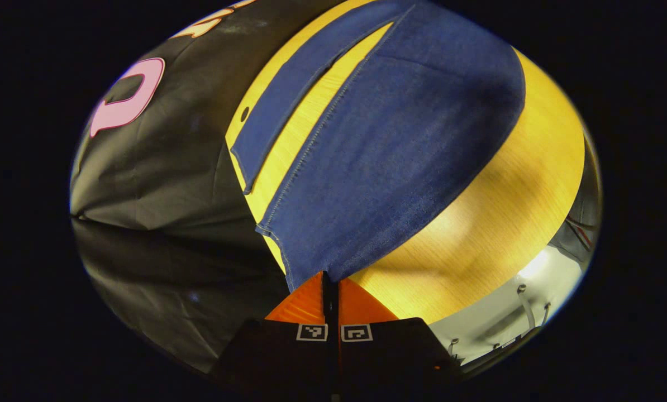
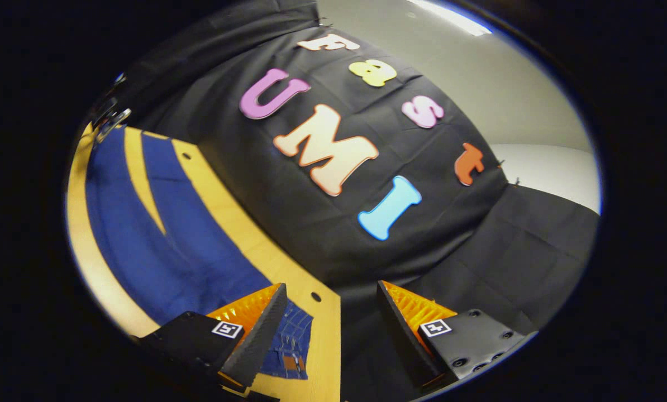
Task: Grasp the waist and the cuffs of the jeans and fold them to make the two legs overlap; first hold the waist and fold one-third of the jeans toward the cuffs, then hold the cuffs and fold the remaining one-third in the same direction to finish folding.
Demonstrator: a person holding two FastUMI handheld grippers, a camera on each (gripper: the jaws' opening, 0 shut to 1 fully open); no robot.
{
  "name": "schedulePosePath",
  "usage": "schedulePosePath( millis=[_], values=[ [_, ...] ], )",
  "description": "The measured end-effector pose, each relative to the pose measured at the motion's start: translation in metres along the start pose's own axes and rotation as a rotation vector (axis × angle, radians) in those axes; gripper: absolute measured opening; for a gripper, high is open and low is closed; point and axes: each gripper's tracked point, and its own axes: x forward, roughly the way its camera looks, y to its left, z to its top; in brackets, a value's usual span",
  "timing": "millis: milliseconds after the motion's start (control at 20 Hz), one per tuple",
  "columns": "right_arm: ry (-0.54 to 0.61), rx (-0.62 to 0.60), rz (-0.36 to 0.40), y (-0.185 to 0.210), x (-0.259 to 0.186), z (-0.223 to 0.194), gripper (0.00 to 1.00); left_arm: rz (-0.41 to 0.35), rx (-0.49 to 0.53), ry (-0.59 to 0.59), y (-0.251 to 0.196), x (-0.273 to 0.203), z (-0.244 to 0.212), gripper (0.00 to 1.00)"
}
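Blue jeans [image 1: 395,156] lie flat on a yellow wooden table [image 1: 506,212]. In the left gripper view, my left gripper [image 1: 329,279] is shut on the corner of the near leg's cuff. The other leg [image 1: 289,100] lies apart, farther left. In the right gripper view, the jeans [image 2: 160,234] stretch away to the upper left, legs spread in a V. My right gripper [image 2: 330,304] is open, its fingers wide apart. One finger [image 2: 261,329] hovers over the waist [image 2: 294,340], and the other hangs past the table's [image 2: 244,245] edge, in front of the black cloth.
The black cloth wall runs close along the table's far edge. Small holes [image 2: 315,296] mark the tabletop near that edge. A metal clamp [image 2: 110,120] sits at the far corner. White frame parts and cables [image 1: 534,301] lie beyond the table's other side.
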Motion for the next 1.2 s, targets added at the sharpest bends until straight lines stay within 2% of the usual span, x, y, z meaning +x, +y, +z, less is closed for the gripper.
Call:
schedulePosePath(
  millis=[150, 500, 650, 750, 850, 1050, 1200],
  values=[
    [0.06, -0.063, 0.108, 0.027, -0.009, -0.041, 0.99, 0.013, -0.008, 0.013, 0.008, -0.01, 0.008, 0.0],
    [0.107, -0.203, 0.273, 0.068, -0.022, -0.115, 1.0, 0.054, -0.039, 0.049, 0.02, -0.027, 0.019, 0.0],
    [0.172, -0.273, 0.369, 0.087, -0.022, -0.158, 0.99, 0.053, -0.053, 0.068, 0.02, -0.037, 0.019, 0.0],
    [0.206, -0.316, 0.406, 0.09, -0.013, -0.178, 0.99, 0.06, -0.066, 0.082, 0.022, -0.038, 0.021, 0.0],
    [0.201, -0.4, 0.427, 0.094, -0.01, -0.19, 0.99, 0.069, -0.077, 0.099, 0.024, -0.043, 0.023, 0.0],
    [0.161, -0.534, 0.531, 0.118, -0.01, -0.21, 1.0, 0.076, -0.113, 0.128, 0.029, -0.052, 0.028, 0.0],
    [0.152, -0.625, 0.581, 0.13, -0.007, -0.226, 0.99, 0.084, -0.128, 0.145, 0.027, -0.053, 0.027, 0.0]
  ],
)
